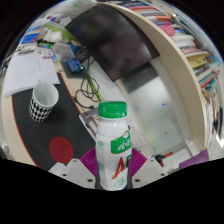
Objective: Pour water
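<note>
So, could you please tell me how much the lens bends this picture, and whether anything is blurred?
Gripper view: strong fisheye bend, so the shelves and the desk edge curve around the middle; the bottle held in the gripper looks sharp and large, the cup is fairly clear, and the far clutter is soft.

bottle (116, 150) label print, too small to read

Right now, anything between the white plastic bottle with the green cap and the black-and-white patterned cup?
Nothing: in the gripper view, only bare dark mat lies between the white green-capped bottle, held between the fingers, and the patterned cup.
</note>
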Tool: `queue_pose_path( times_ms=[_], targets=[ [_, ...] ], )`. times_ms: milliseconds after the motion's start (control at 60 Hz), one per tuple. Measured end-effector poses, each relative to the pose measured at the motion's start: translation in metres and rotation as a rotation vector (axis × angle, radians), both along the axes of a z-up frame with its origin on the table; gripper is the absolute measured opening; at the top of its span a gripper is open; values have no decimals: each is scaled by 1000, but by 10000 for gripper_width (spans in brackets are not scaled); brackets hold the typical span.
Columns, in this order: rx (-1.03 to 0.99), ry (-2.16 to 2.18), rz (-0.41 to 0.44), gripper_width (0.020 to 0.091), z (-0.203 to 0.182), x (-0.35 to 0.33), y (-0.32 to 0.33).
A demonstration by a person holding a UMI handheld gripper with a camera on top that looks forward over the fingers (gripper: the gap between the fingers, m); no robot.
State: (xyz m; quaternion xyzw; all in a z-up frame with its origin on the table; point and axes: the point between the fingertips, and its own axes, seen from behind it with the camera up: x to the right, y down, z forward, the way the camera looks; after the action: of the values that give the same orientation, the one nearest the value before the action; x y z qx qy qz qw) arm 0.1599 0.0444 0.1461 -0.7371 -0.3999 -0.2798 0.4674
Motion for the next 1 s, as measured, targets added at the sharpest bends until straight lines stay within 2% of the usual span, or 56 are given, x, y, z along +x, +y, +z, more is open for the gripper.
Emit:
queue_pose_path(
  times_ms=[317, 733, 883, 1000],
  targets=[
    [-28, -577, 174, 359, 3, -67, 13],
    [-85, -898, 186, 361, -20, -82, 9],
    [-89, -790, 169, 361, -19, -89, 4],
    [-84, -529, 160, 363, -7, -104, -4]
  ],
)
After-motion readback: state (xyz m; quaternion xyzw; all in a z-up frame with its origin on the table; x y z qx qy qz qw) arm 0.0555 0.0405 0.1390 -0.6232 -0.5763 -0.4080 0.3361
